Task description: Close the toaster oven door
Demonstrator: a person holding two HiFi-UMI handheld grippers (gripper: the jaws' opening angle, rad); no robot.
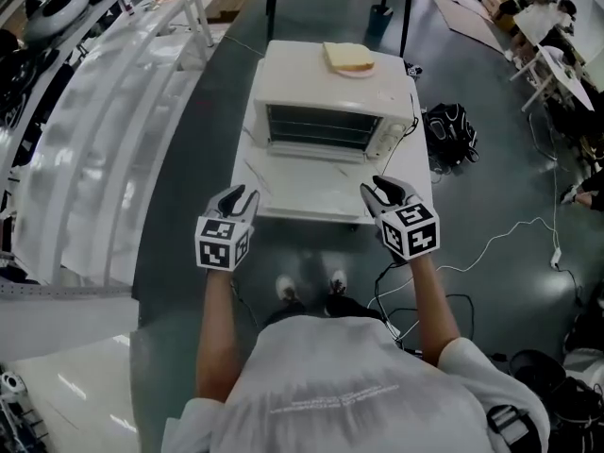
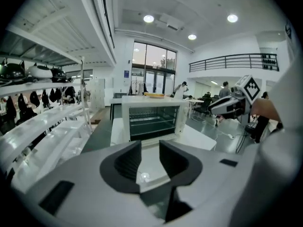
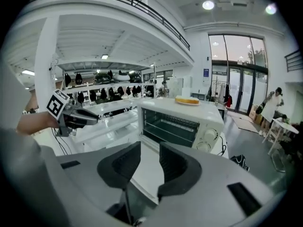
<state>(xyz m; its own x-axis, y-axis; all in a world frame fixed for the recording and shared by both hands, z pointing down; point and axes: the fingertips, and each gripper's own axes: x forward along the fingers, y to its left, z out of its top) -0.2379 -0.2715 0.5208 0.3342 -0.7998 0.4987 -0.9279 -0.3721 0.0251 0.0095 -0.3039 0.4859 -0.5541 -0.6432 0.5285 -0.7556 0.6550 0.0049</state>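
The jaws of the left gripper (image 2: 150,157) are seen parted, with nothing clasped between the dark ribbed pads (image 2: 127,162); only white surface is glimpsed through the gap. The jaws of the right gripper (image 3: 150,160) are likewise held released, and no object is caught between them.

In the head view both grippers are carried side by side in the air above the near edge of a white table (image 1: 421,163), the left one at about 7 o'clock and the right one at about 5 o'clock from the toaster oven (image 1: 330,102). Neither is seen touching anything.

The toaster oven is placed on the table at 12 o'clock from the grippers, its front turned towards the person. Its door (image 1: 311,177) is found open, folded down flat in front of the cavity, so that the wire rack inside is exposed. Two knobs (image 1: 392,130) are set at the 3 o'clock side of the front. A slice of bread (image 1: 348,58) is laid on a plate (image 1: 359,72) on the oven's roof.

Further out, a black bag (image 1: 451,125) is seen on the floor at 3 o'clock from the oven, a white cable (image 1: 491,243) is trailed across the floor at 4 o'clock, and long white shelves (image 1: 104,140) are ranged at 9 o'clock
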